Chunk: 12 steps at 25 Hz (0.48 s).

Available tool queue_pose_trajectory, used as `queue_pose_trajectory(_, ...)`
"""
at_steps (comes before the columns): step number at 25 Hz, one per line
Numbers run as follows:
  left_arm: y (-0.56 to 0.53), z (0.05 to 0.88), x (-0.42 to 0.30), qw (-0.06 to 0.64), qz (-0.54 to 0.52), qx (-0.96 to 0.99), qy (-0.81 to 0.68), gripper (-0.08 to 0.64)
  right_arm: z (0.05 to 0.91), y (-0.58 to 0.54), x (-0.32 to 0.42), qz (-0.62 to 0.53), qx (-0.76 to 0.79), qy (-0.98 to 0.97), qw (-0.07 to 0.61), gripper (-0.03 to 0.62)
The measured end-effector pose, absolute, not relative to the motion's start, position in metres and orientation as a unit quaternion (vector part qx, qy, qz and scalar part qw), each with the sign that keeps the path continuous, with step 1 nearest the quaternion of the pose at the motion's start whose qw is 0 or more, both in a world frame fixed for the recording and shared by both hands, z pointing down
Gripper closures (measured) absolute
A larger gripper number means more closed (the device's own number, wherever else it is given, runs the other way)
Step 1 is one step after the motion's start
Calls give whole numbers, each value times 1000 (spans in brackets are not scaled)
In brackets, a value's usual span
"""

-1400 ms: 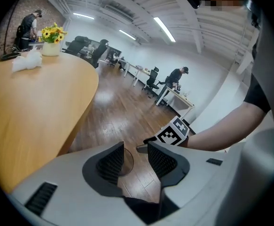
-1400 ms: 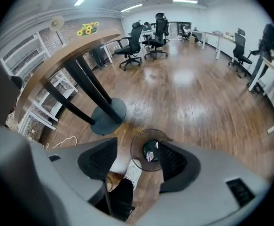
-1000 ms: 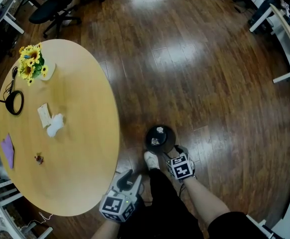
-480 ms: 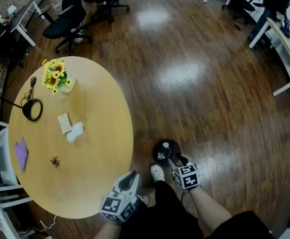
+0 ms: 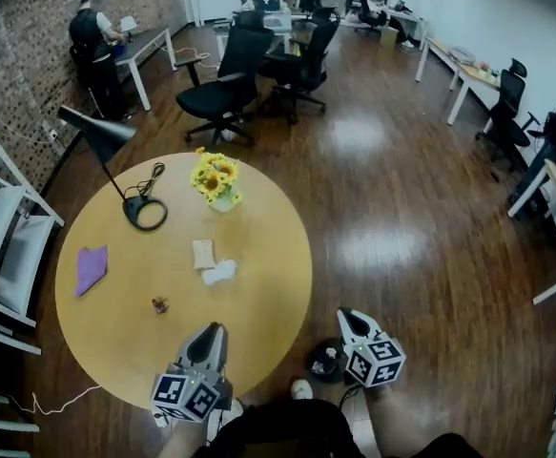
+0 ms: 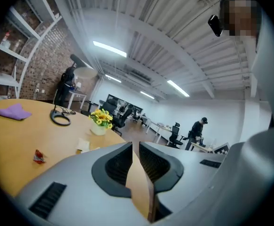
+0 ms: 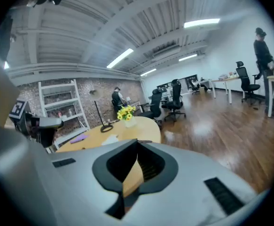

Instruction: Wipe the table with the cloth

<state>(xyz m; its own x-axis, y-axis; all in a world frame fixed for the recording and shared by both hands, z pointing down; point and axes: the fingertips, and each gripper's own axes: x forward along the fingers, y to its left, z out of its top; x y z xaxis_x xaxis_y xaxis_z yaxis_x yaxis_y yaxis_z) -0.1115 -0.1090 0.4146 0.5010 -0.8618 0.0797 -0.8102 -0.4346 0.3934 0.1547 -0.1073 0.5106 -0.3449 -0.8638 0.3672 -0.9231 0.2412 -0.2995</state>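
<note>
Moved: my view has swung up from the floor and both tongs have risen; the whole table (image 5: 258, 284) now lies ahead
Left gripper (image 5: 210, 336): jaws narrowed to a slit, nothing between them
Right gripper (image 5: 347, 319): jaws just pressed together, empty
Cloth (image 5: 91, 268): purple, lying at the table's far left, well apart from both tongs
Handling: I judge it light, limp and likely to slide; I'd pinch a raised fold near its edge

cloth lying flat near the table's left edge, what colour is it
Purple. The flat purple cloth shows best in the head view, on the round wooden table.
</note>
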Motion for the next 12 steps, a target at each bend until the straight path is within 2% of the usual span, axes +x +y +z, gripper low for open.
queue_pose_trajectory(7, -63, 392, -231, 159, -122, 775, -600, 512, 444, -154, 43, 169, 472, -864, 35, 589)
queue_pose_trajectory(12, -19, 389, -314, 133, -140, 714, -673, 540, 428, -162, -19, 138, 414, -900, 22, 589)
